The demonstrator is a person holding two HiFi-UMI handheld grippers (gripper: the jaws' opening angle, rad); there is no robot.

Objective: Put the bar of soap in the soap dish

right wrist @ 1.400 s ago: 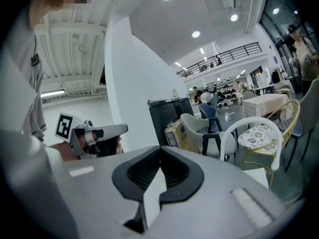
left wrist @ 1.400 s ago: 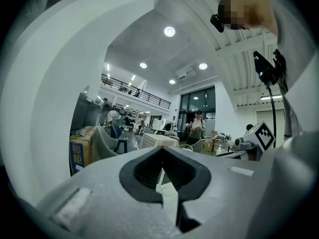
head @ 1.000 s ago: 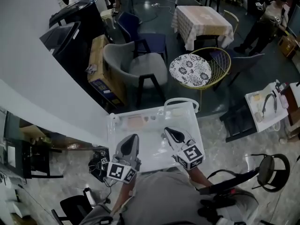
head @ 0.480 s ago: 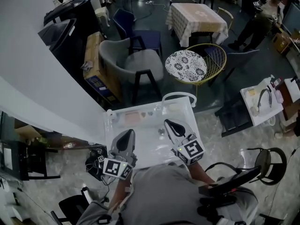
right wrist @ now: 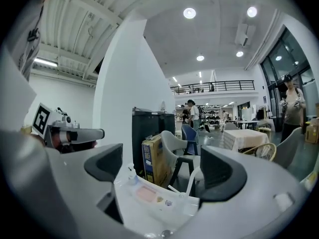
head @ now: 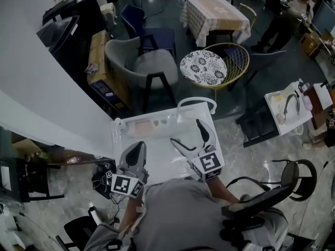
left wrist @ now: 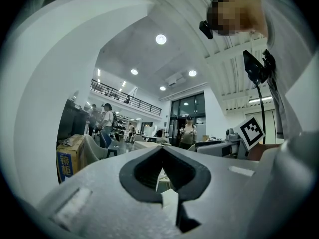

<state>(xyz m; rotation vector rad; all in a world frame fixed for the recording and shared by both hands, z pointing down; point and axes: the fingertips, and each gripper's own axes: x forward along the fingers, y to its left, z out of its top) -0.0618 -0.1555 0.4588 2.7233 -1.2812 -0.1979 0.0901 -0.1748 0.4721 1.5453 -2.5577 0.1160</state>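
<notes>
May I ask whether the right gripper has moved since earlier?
No: right gripper holds place over the white basin; its jaws have just been opening, empty.

Probably café-like open hall: clothed table [head: 214, 14], chairs [head: 149, 67], mezzanine railing [right wrist: 214, 87], ceiling spotlights [right wrist: 189, 13], glazed front [right wrist: 294, 59]

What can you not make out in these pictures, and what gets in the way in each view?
- Head view: the pinkish patch on the basin's far ledge is too small to tell soap from dish.
- Right gripper view: the tiny bits beside it are too small to name.
- Left gripper view: the shut left gripper fills the lower frame and hides the basin.
- Head view: the person's body covers the basin's near edge.
</notes>
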